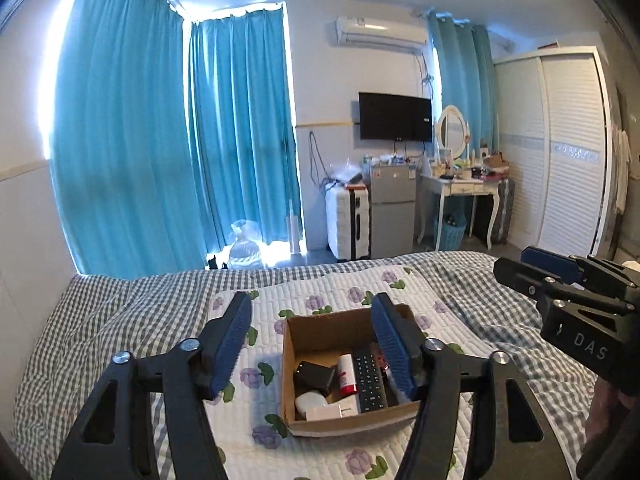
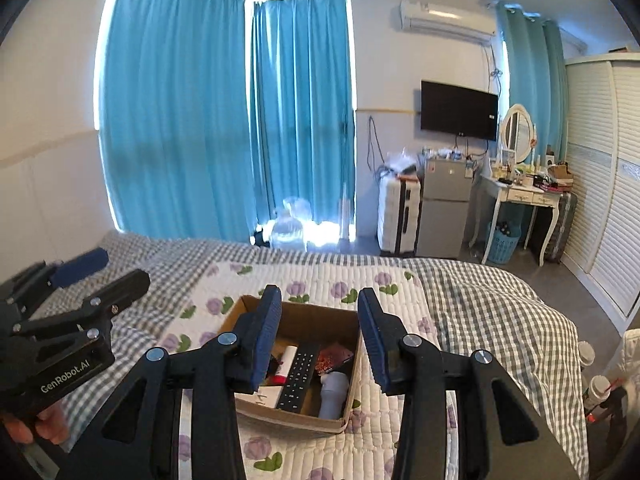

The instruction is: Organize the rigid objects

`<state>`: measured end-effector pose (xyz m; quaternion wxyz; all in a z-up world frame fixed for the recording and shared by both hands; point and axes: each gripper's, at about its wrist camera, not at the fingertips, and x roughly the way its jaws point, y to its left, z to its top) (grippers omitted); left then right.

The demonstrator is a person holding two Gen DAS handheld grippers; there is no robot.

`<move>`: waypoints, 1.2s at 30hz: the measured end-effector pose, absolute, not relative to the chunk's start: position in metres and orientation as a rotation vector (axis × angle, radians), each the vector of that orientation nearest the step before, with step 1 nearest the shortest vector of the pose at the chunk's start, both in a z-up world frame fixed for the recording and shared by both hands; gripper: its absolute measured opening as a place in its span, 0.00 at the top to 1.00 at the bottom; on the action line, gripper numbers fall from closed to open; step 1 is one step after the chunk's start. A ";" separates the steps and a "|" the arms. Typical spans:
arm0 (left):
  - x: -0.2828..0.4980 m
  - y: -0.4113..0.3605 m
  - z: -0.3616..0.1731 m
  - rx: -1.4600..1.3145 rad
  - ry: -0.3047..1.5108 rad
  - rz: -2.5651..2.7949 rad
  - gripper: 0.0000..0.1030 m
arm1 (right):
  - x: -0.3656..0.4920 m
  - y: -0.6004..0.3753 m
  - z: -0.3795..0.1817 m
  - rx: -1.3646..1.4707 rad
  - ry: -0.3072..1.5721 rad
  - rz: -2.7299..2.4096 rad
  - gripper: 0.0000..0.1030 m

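Observation:
A brown cardboard box point(image 1: 320, 330) sits on the flowered quilt on the bed; it also shows in the right wrist view point(image 2: 320, 318). Inside lie a black remote point(image 1: 370, 378), a white tube with a red cap point(image 1: 346, 374), a black charger point(image 1: 316, 376) and a white box point(image 1: 332, 412). The right wrist view shows the remote point(image 2: 298, 376), a red packet point(image 2: 334, 356) and a grey bottle point(image 2: 334, 394). My left gripper point(image 1: 314, 346) is open and empty above the box. My right gripper point(image 2: 320, 344) is open and empty above the box.
The checked bedspread point(image 2: 492, 304) covers the bed. Beyond its foot stand a white suitcase point(image 1: 346, 222), a small fridge point(image 1: 392, 216), a dressing table point(image 1: 464, 188) and a white wardrobe point(image 1: 560, 152). Blue curtains point(image 1: 160, 140) hang at the left.

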<state>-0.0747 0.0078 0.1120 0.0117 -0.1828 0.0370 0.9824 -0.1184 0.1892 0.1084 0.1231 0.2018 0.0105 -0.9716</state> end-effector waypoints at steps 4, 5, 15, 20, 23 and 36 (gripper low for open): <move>-0.057 0.007 0.098 -0.497 0.102 3.094 0.14 | -0.092 0.190 0.101 0.508 0.065 -2.858 0.38; -0.054 0.005 0.093 -0.489 0.082 3.100 0.10 | -0.087 0.190 0.100 0.490 0.066 -2.869 0.37; -0.047 -0.009 0.034 -0.519 0.013 3.122 0.00 | -0.083 0.193 0.036 0.446 0.025 -2.904 0.00; -0.045 -0.005 0.014 -0.543 0.076 3.130 0.00 | -0.092 0.195 0.007 0.538 -0.001 -2.912 0.00; -0.048 -0.006 0.009 -0.566 0.052 3.132 0.00 | -0.089 0.205 -0.003 0.555 -0.032 -2.913 0.00; -0.048 -0.005 0.006 -0.588 0.049 3.125 0.00 | -0.089 0.202 -0.007 0.581 0.016 -2.918 0.00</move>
